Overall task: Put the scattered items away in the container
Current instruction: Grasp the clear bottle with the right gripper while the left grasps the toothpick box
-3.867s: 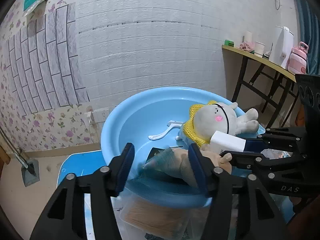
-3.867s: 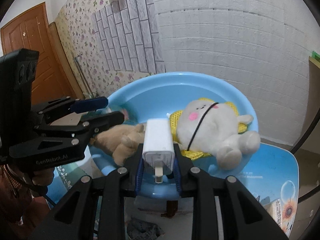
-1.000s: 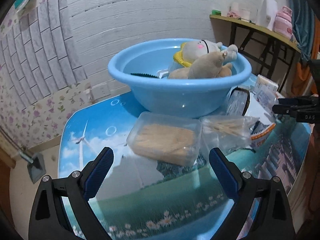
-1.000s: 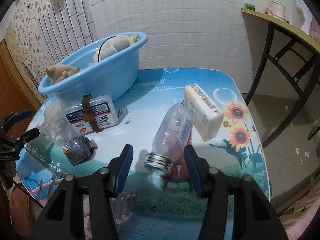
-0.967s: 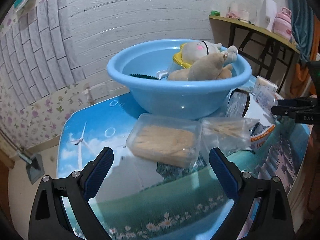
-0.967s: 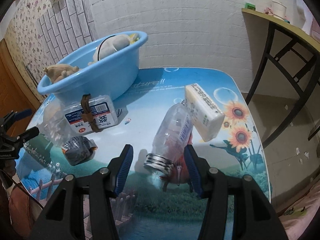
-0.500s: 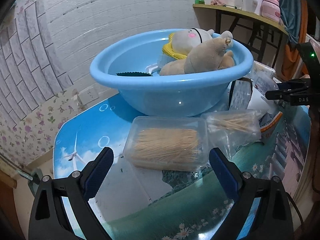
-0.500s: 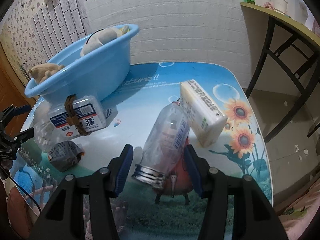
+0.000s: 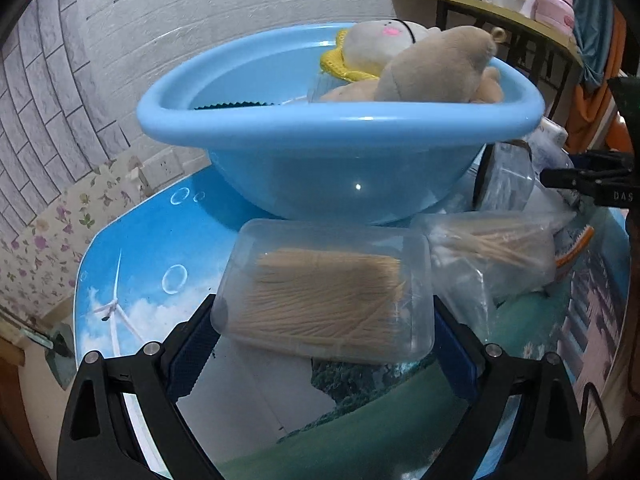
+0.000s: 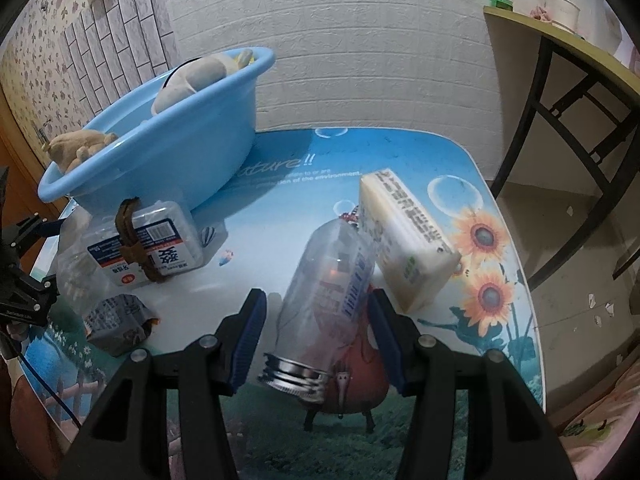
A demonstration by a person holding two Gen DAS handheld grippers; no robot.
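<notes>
Left wrist view: the blue basin fills the upper centre, holding 2 plush toys. Below it on the surface, a clear toothpick box sits between the left claw, spread apart. In the right wrist view, the right claw straddles a clear bottle, apart.

A white brick-patterned wall runs along the far side. To its left the wall turns to floral wallpaper with a patch of grey brick-look panels, and a white wall socket sits low down. On the right stands a side table with a yellow-edged top and black crossed metal legs. The floor beneath is pale and speckled with small scraps. At far left is a brown wooden door.
</notes>
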